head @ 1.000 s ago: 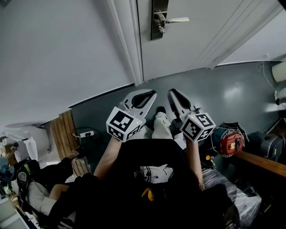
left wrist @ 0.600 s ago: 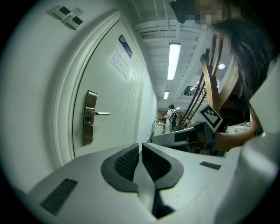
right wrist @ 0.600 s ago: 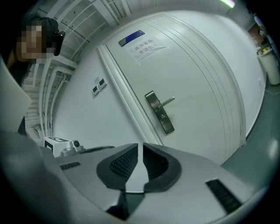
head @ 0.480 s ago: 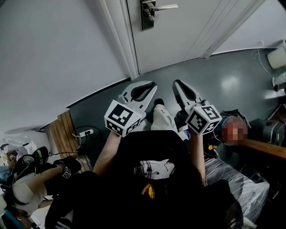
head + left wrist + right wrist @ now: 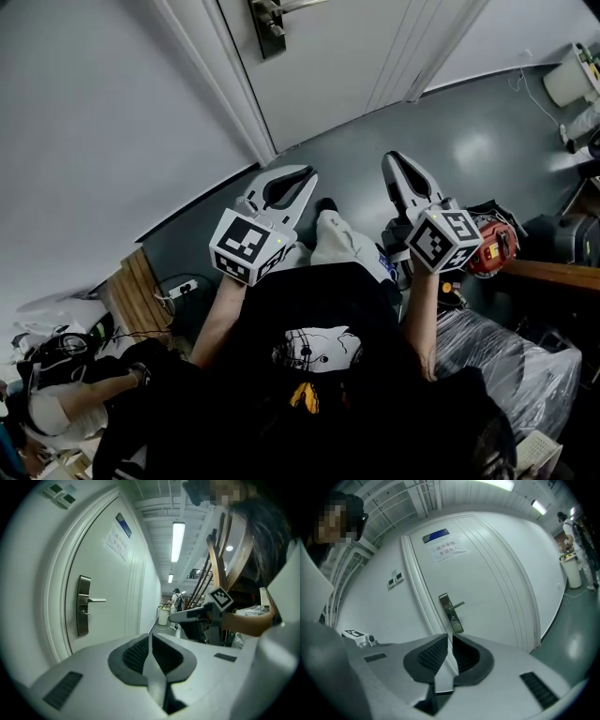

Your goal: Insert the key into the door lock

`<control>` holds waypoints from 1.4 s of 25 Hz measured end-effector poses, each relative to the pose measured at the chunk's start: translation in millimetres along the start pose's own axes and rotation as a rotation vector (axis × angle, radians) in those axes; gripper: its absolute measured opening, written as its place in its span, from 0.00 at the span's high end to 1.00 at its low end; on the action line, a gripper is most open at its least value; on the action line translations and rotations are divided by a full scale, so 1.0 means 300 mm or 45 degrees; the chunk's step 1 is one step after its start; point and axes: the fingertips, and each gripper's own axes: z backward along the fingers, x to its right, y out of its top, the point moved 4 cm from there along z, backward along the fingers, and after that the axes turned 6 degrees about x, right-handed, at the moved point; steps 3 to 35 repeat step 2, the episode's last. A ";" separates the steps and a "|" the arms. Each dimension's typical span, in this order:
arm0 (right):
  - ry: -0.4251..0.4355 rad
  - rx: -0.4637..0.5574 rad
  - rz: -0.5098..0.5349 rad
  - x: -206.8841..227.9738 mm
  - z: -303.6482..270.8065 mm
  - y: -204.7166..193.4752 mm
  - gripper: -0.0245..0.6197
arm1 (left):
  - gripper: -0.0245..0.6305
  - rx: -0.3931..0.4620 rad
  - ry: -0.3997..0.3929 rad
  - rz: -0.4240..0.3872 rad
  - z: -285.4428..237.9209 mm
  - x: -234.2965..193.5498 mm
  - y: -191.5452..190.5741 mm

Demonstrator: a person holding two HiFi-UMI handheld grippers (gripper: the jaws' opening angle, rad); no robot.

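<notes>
With no key in sight, you held your left claw (image 5: 307, 174) and right claw (image 5: 394, 159) pressed closed on nothing, the door lock (image 5: 451, 612), its long axis upright, well ahead, apparently nearer the left claw.

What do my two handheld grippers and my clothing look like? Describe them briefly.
The left gripper and right gripper are matching white moulded shells, with black ribbed pads lining the jaws. Each carries a white cube with black square markers. No cables show on either. The person wears a black top with a white print, forearms uncovered, and light trousers.
</notes>
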 end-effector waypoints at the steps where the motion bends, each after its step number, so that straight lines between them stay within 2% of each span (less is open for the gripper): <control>1: -0.007 0.012 -0.001 0.011 0.007 0.011 0.92 | 0.94 -0.005 0.001 -0.003 -0.005 0.000 -0.002; 35: -0.015 0.023 -0.002 0.022 0.013 0.021 0.92 | 0.94 -0.010 0.002 -0.006 -0.010 0.000 -0.003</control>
